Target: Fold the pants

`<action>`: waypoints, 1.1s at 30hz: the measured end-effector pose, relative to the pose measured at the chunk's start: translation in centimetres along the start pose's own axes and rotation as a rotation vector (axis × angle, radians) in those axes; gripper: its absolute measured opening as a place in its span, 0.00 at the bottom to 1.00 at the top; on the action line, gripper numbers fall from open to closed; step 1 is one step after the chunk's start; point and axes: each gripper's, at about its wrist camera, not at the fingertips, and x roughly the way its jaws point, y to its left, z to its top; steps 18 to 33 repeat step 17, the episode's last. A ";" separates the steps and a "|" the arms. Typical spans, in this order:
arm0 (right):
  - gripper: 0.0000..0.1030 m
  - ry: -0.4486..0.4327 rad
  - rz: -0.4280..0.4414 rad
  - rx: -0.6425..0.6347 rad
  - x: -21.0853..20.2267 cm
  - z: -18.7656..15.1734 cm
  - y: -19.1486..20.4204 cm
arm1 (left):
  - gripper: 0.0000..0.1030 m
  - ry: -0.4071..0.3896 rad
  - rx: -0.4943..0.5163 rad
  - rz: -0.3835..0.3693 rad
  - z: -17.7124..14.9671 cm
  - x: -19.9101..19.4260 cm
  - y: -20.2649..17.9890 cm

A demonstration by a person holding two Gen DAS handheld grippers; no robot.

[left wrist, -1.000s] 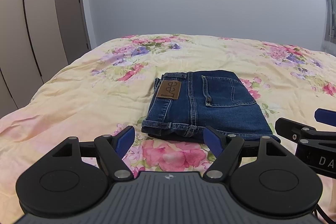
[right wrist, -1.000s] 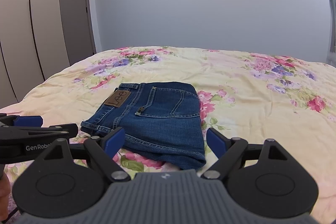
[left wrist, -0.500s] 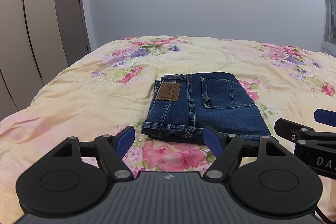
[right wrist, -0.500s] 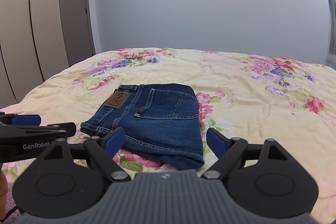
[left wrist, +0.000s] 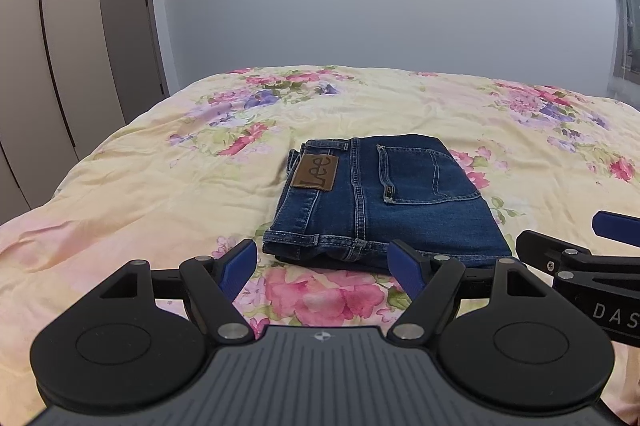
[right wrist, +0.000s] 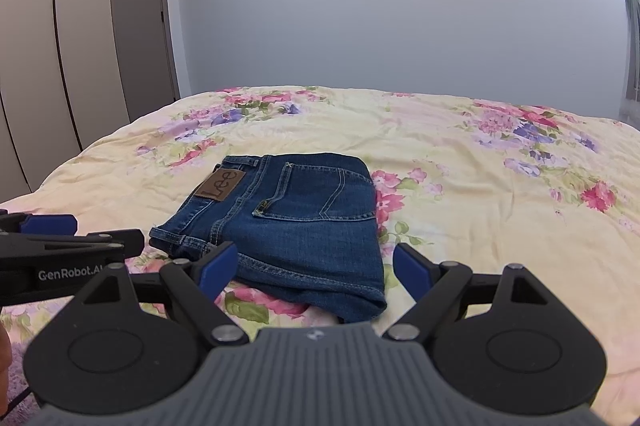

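Here both the left gripper point(left wrist: 322, 263) and right gripper point(right wrist: 307, 269) gape wide before folded jeans point(left wrist: 380, 202), the right view alone showing their right edge.

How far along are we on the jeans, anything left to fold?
Folding looks done: the Lee jeans lie as a compact rectangle on the floral bedspread. Nothing in hand: left gripper and right gripper hover short of them, jaws open. At most, squaring the near edge remains.

Soft even light, perhaps overhead; fisheye-bowed edges.
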 end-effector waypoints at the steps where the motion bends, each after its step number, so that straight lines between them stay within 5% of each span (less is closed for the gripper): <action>1: 0.78 0.002 0.000 0.000 0.0 0.0 0.0 | 0.85 -0.002 0.004 0.000 0.0 0.0 0.0; 33: 0.78 0.017 -0.003 -0.002 0.3 -0.2 0.1 | 0.83 -0.009 0.018 -0.006 -0.1 0.0 -0.2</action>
